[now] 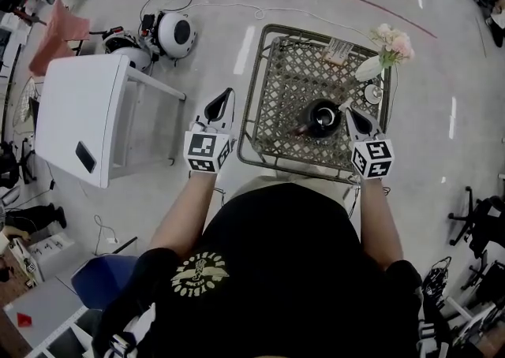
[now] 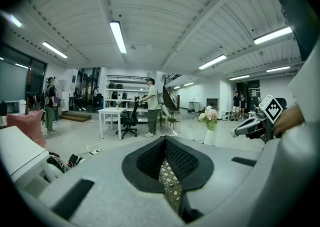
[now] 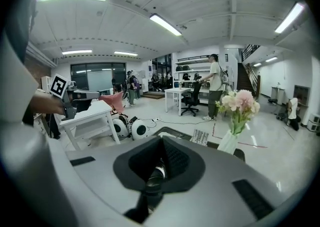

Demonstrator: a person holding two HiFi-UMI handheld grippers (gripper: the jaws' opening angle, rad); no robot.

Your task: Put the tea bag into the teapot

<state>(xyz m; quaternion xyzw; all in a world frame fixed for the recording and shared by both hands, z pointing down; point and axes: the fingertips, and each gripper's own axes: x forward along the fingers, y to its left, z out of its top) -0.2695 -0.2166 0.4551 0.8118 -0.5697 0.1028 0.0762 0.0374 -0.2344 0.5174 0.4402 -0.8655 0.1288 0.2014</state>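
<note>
A black teapot (image 1: 322,117) stands near the front of a metal lattice table (image 1: 276,72). Its shiny side shows low between the jaws in the right gripper view (image 3: 156,173). A small pale striped packet (image 1: 339,50), possibly the tea bag, lies at the table's far edge and also appears in the right gripper view (image 3: 200,137). My right gripper (image 1: 347,109) is shut and empty, its tip just right of the teapot. My left gripper (image 1: 229,93) hangs off the table's left edge. Its jaw tips meet with nothing held, and the lattice shows below them (image 2: 170,191).
A white vase of pink flowers (image 1: 387,53) and a small cup (image 1: 372,94) stand at the table's right back corner. On the floor to the left are a white table (image 1: 79,112), two round white devices (image 1: 173,33) and cables. Several people stand far off.
</note>
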